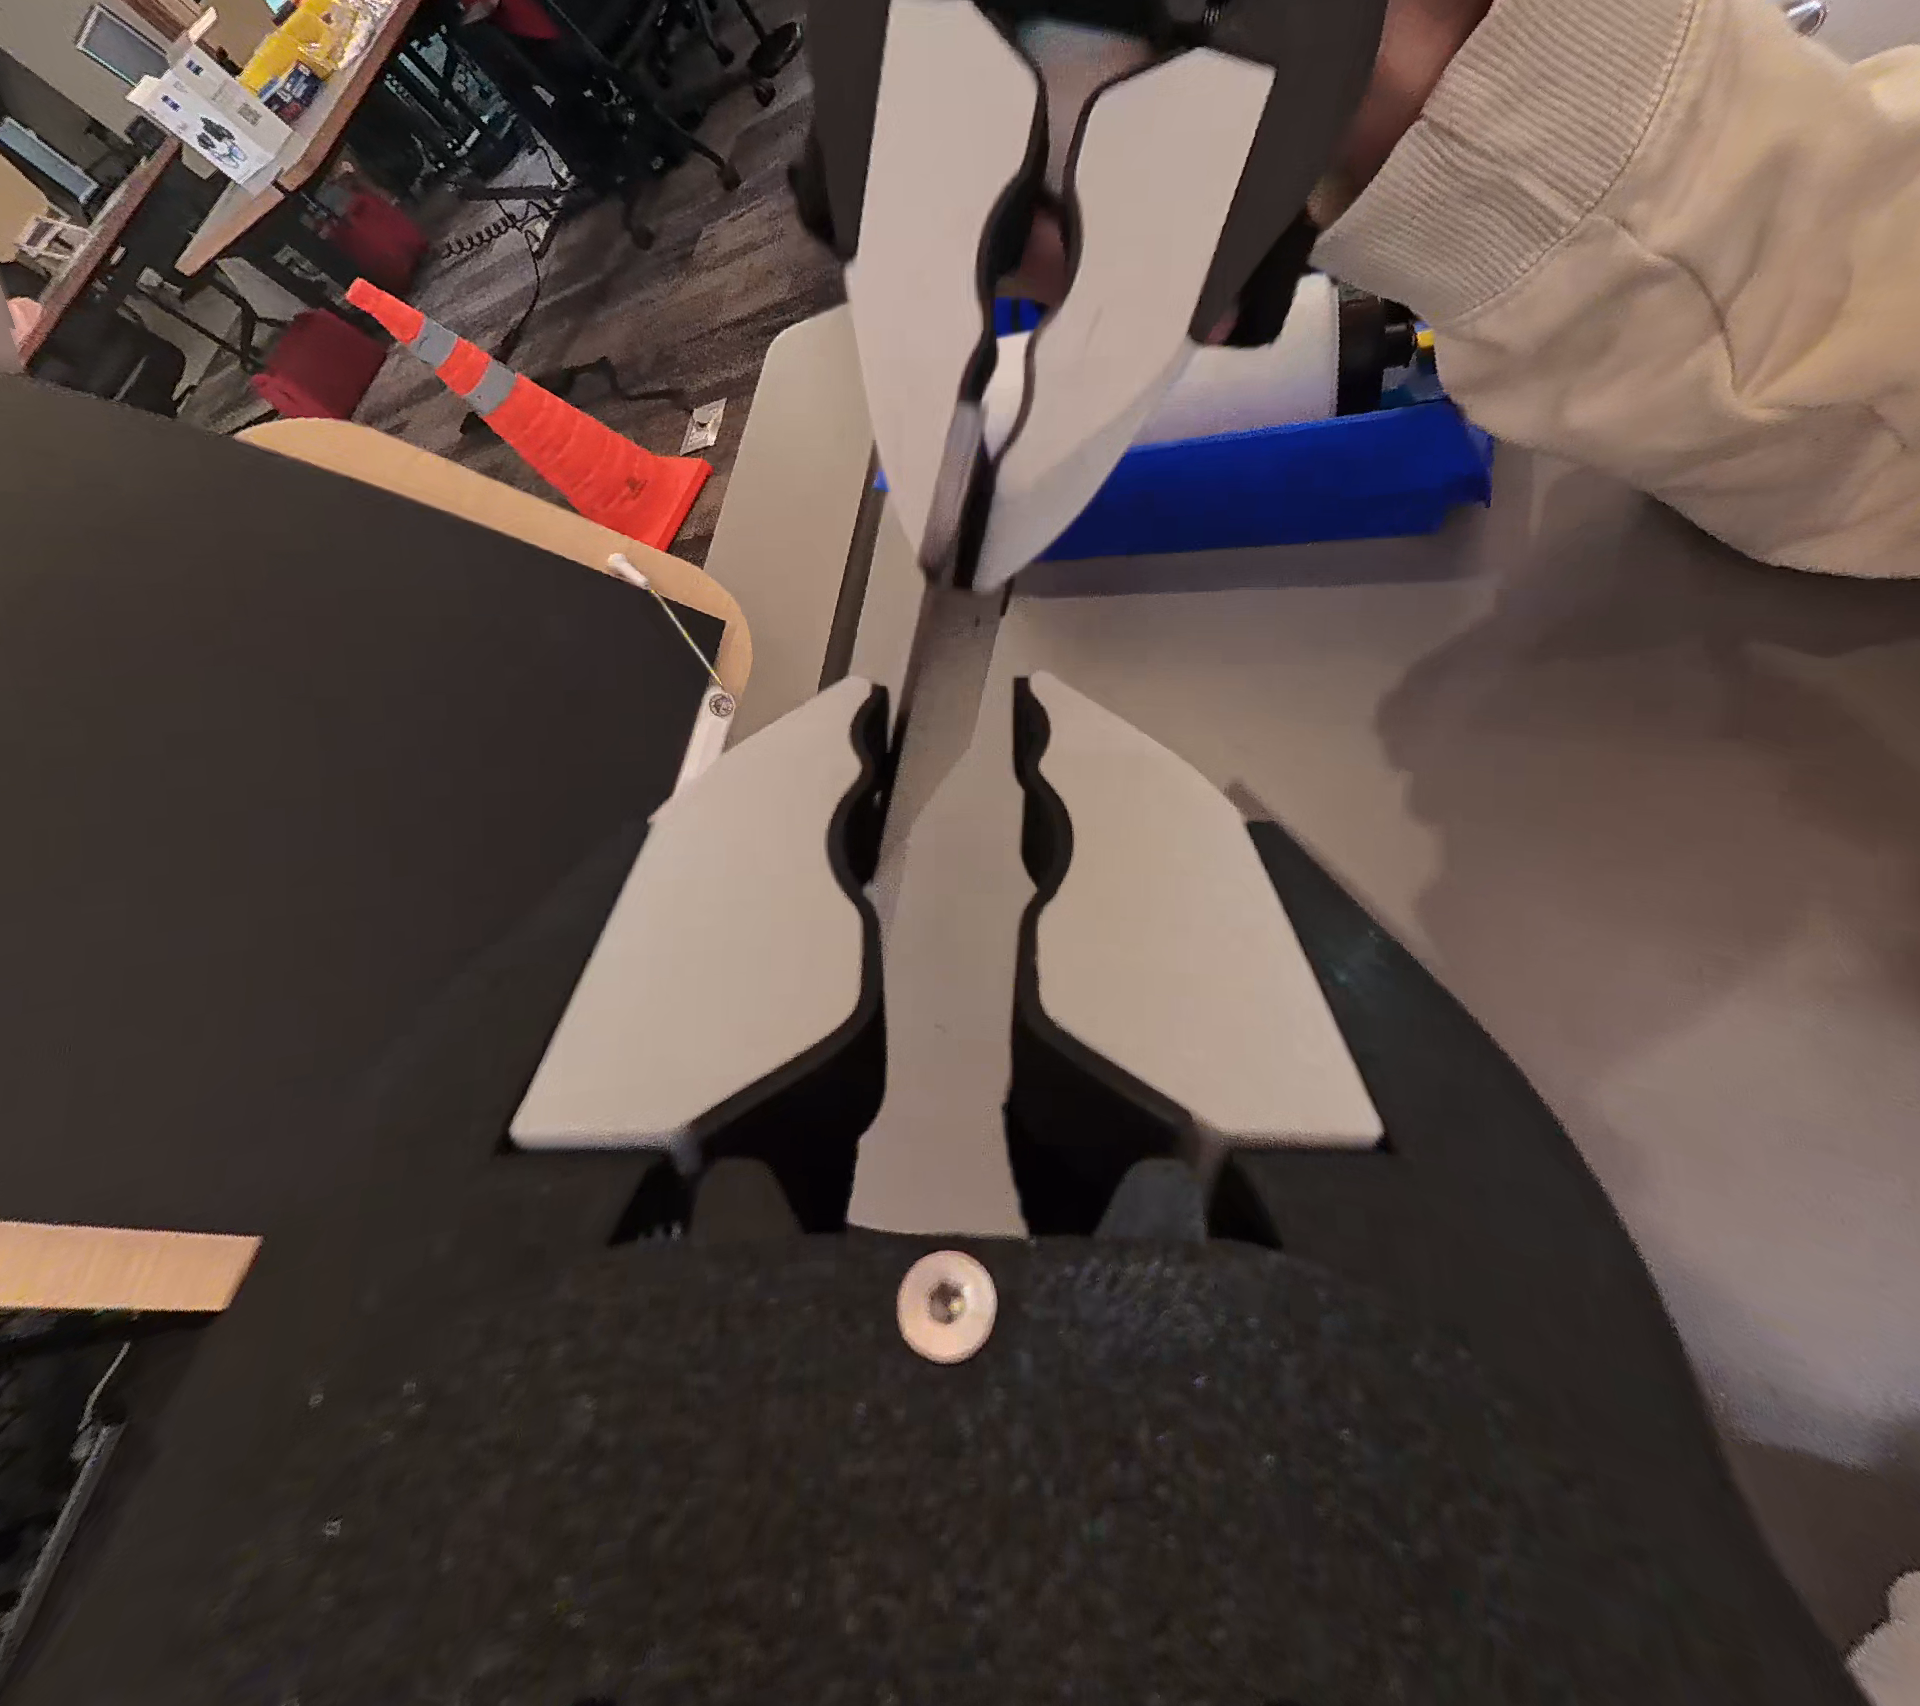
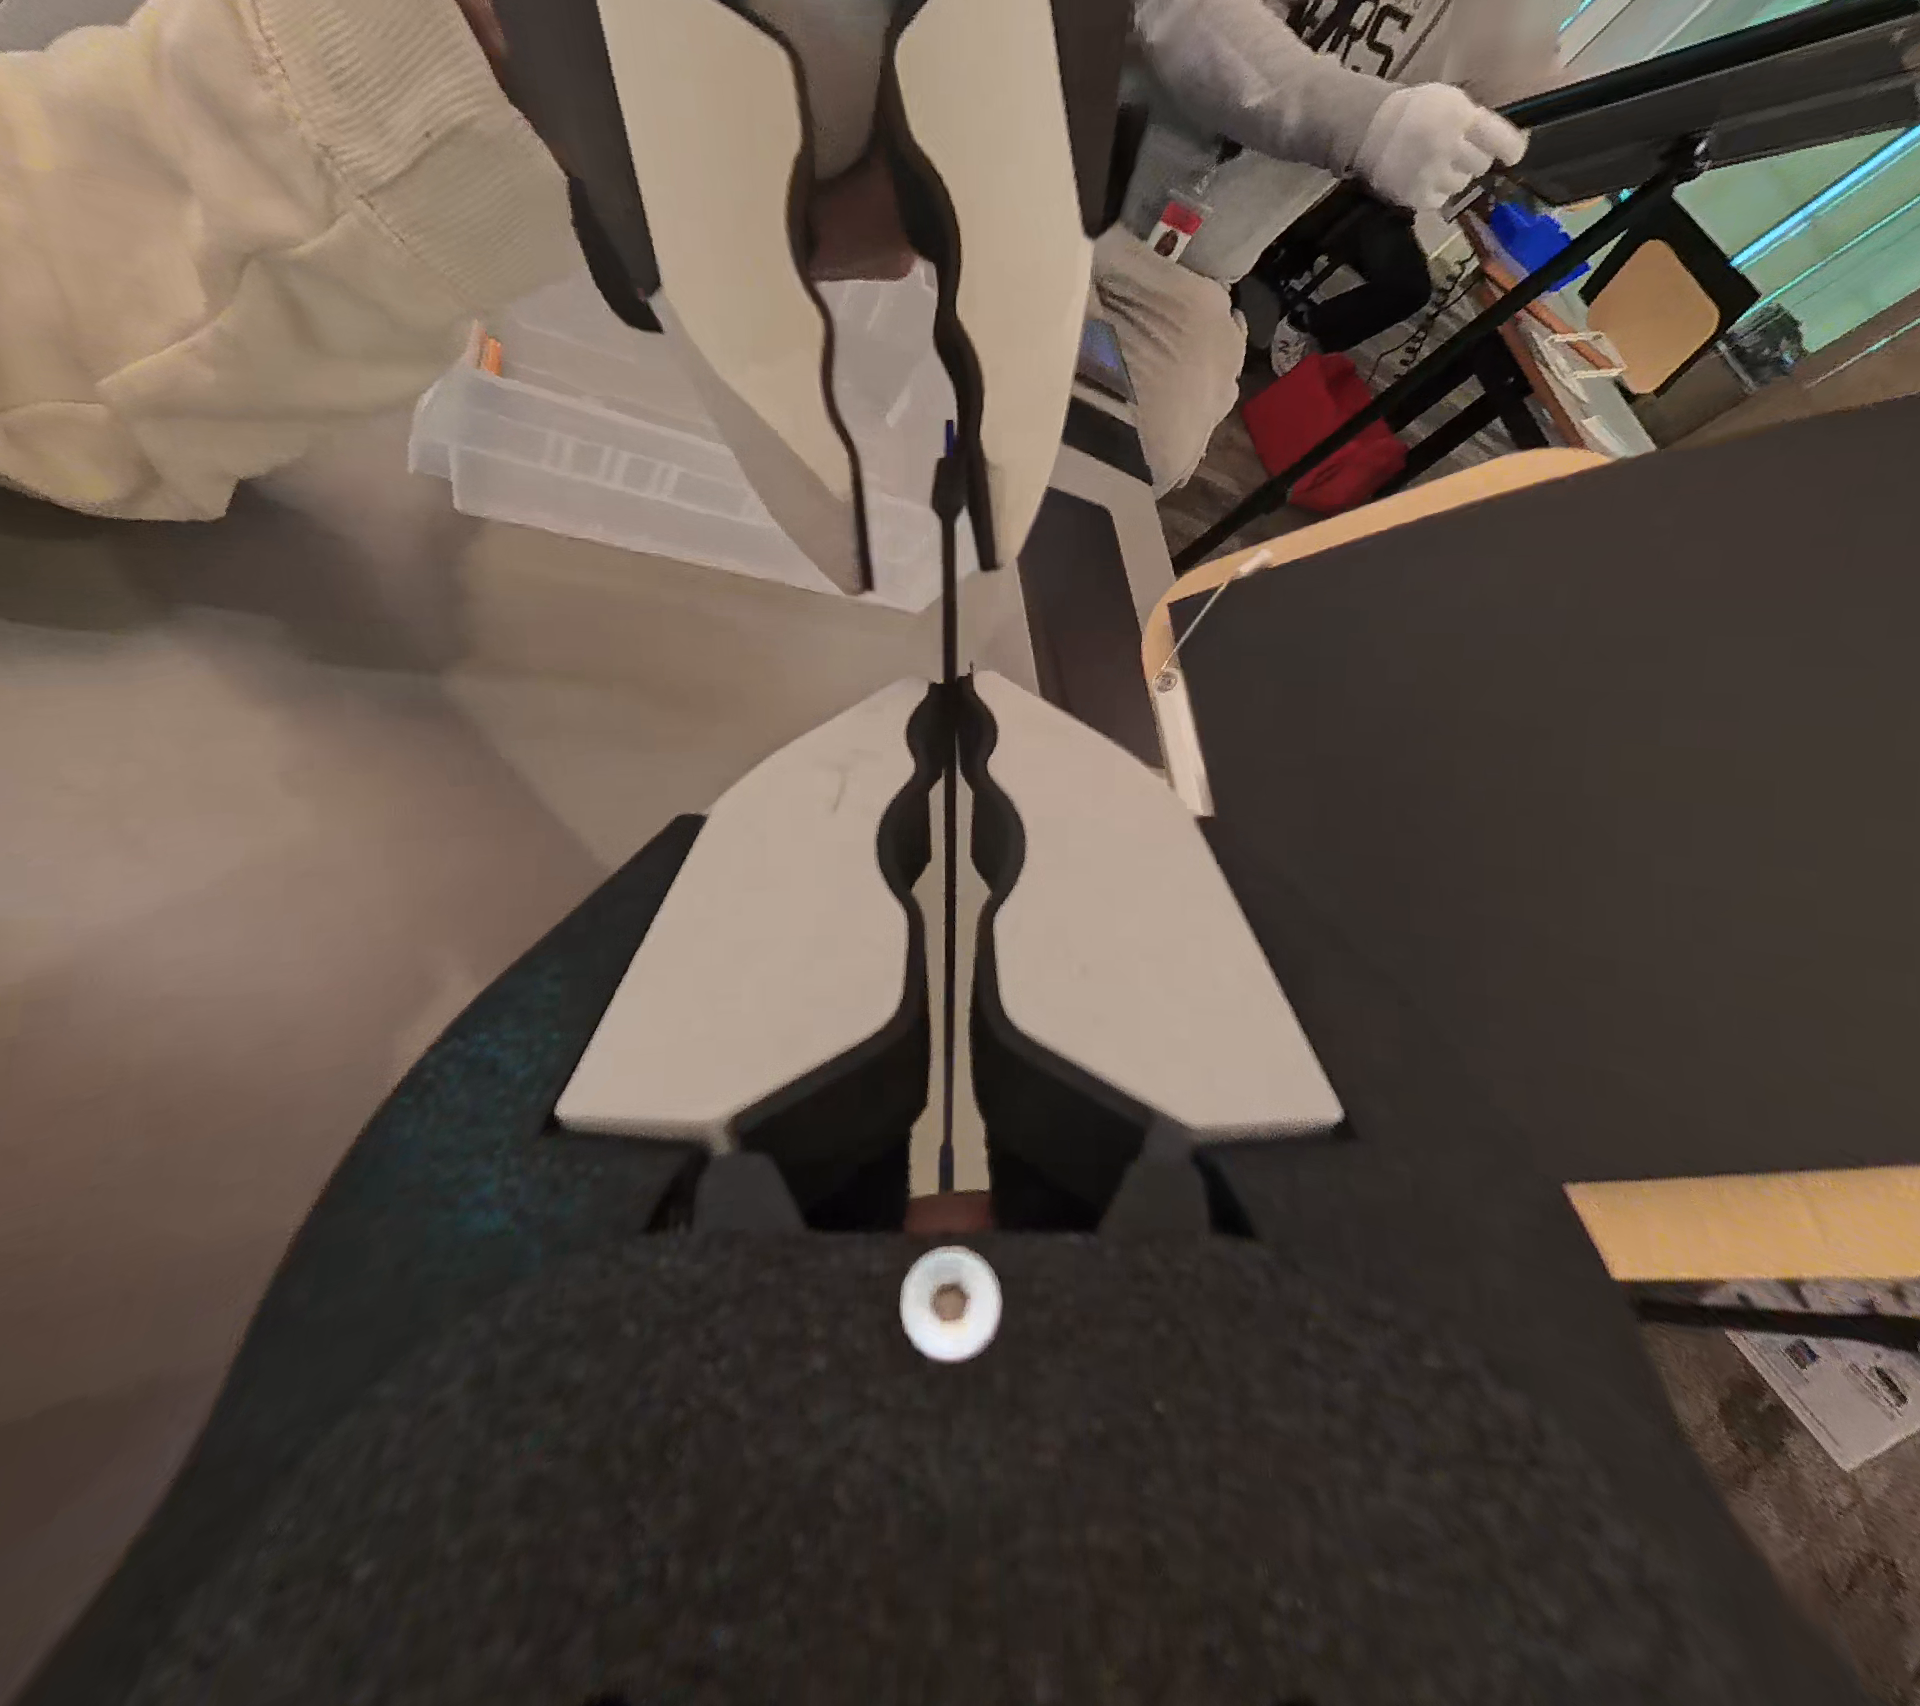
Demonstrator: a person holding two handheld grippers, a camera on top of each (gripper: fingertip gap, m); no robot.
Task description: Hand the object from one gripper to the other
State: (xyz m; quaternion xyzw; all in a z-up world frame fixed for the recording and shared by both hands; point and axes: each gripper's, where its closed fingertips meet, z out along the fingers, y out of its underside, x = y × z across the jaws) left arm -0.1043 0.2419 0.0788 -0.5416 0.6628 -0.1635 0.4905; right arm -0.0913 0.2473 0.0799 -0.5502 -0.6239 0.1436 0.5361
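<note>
Black thin rod runs lengthwise between both grippers: right gripper fingers clamp it, while left gripper fingers stand apart around its far end, beside one finger.

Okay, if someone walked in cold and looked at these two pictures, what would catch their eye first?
Two black grippers with pale fingers meet tip to tip at centre: the right gripper is shut on a thin dark rod, whose far end lies between the open left gripper's fingers. Behind, a bright orange traffic cone lies tipped on the floor at left, and a blue plastic bin sits on the grey table.
</note>
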